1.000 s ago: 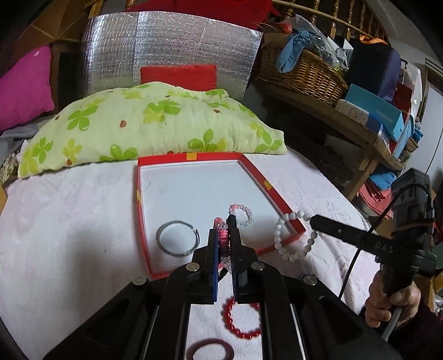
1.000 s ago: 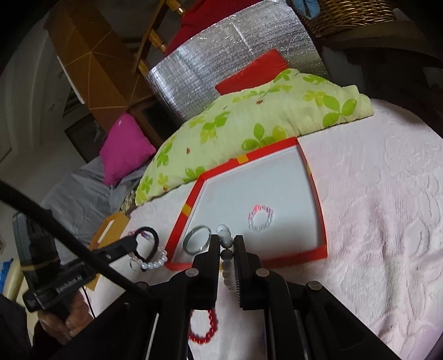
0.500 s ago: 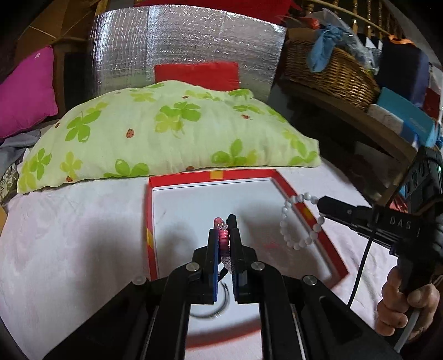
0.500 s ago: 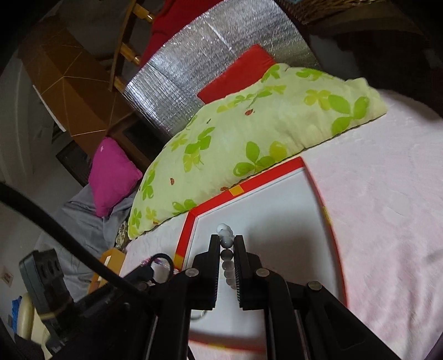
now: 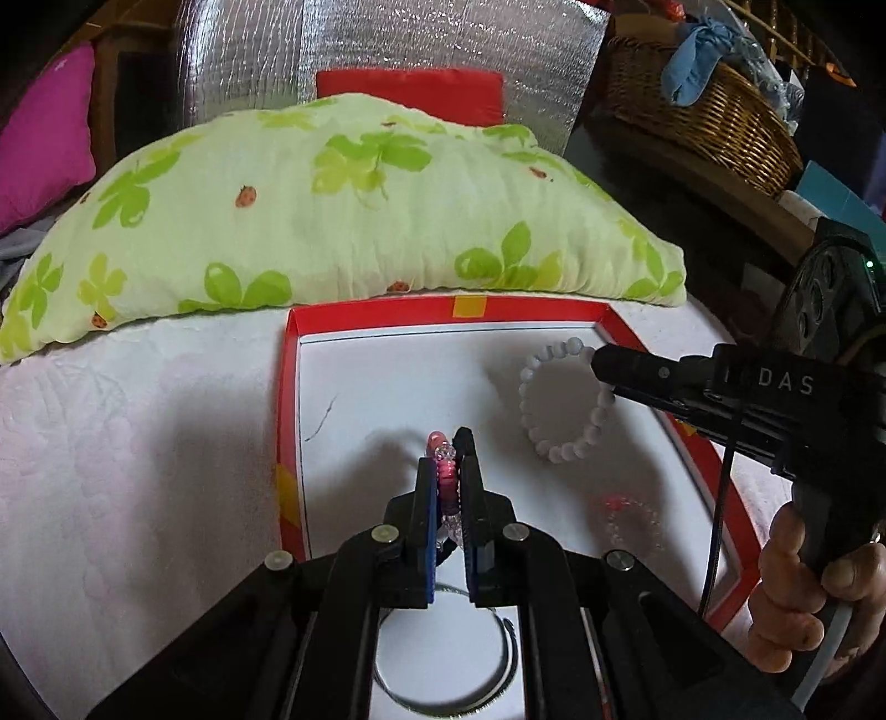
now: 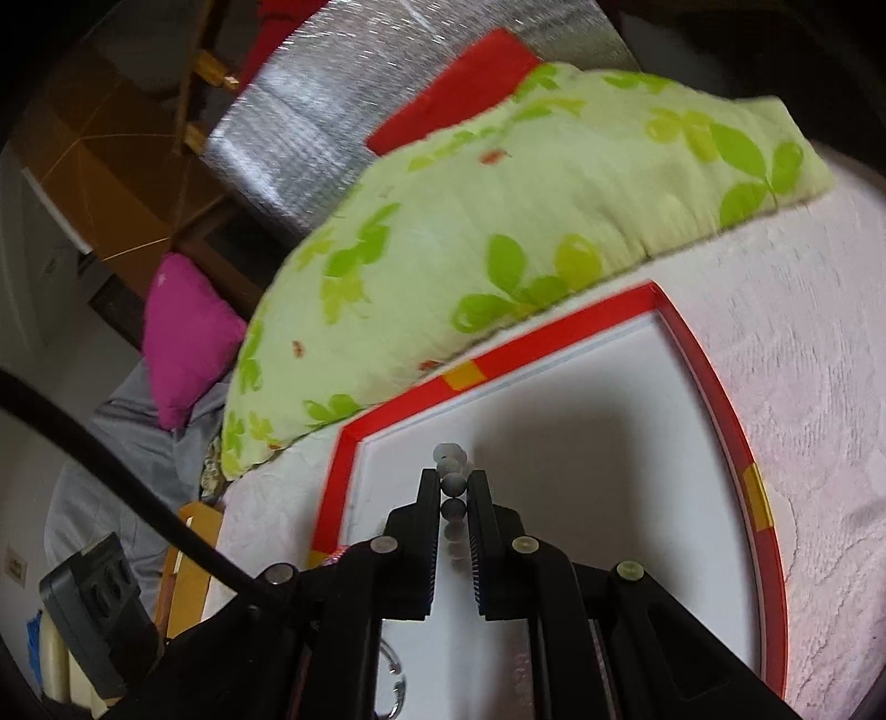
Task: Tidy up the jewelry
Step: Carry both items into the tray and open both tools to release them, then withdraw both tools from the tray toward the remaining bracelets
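A red-rimmed tray [image 5: 288, 399] with a white floor lies on the pink bedspread; it also shows in the right wrist view [image 6: 714, 382]. My left gripper [image 5: 447, 459] is shut on a pink and clear bead bracelet [image 5: 446, 476], held over the tray's middle. My right gripper [image 5: 601, 365] is shut on a white bead bracelet [image 5: 559, 448] that hangs over the tray's far right part; in its own view the gripper [image 6: 454, 482] pinches the beads [image 6: 453, 483]. A pale pink bead bracelet [image 5: 631, 520] and a silver bangle [image 5: 443, 681] lie in the tray.
A green-leaf pillow [image 5: 343, 210] lies along the tray's far edge. Behind it stand a silver foil panel [image 5: 387, 50] and a red cushion [image 5: 410, 88]. A magenta pillow [image 5: 39, 133] is far left. A wicker basket [image 5: 703, 111] sits on a shelf at right.
Both grippers have moved forward over the tray with their bracelets. The red bead bracelet and dark ring on the bedspread have dropped out of view.
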A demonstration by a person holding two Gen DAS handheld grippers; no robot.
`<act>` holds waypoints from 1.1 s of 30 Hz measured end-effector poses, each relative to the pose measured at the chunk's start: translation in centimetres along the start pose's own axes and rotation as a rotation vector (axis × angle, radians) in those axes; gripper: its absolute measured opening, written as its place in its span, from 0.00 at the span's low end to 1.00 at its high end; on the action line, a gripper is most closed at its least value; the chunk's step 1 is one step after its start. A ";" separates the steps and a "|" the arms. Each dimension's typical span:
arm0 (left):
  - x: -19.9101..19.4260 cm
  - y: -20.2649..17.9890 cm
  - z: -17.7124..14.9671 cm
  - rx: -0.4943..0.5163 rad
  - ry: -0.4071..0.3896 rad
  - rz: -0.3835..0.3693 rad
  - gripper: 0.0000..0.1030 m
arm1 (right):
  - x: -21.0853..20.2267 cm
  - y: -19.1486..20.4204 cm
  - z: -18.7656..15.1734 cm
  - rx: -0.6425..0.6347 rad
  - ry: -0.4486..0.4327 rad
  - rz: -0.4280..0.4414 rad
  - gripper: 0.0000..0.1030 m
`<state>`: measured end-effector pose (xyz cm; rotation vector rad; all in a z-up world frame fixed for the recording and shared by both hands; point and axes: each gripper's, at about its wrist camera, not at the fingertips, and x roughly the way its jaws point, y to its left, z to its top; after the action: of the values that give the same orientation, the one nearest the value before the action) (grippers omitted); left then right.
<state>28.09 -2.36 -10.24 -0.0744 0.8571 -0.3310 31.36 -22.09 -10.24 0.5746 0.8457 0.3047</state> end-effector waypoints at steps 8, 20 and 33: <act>0.7 -0.5 0.0 0.033 0.023 0.052 0.12 | 0.1 -1.5 0.1 0.041 0.006 -0.071 0.14; -4.1 0.2 -0.8 0.035 -0.083 0.192 0.59 | -4.8 -1.9 -0.2 0.018 -0.066 -0.102 0.41; -8.6 -0.3 -5.4 0.065 -0.081 0.274 0.62 | -10.1 -1.7 -4.1 -0.003 -0.065 -0.081 0.41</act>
<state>18.71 0.42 -7.47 0.0890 0.7645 -0.0981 21.84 -26.76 -7.14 0.5435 0.8032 0.2127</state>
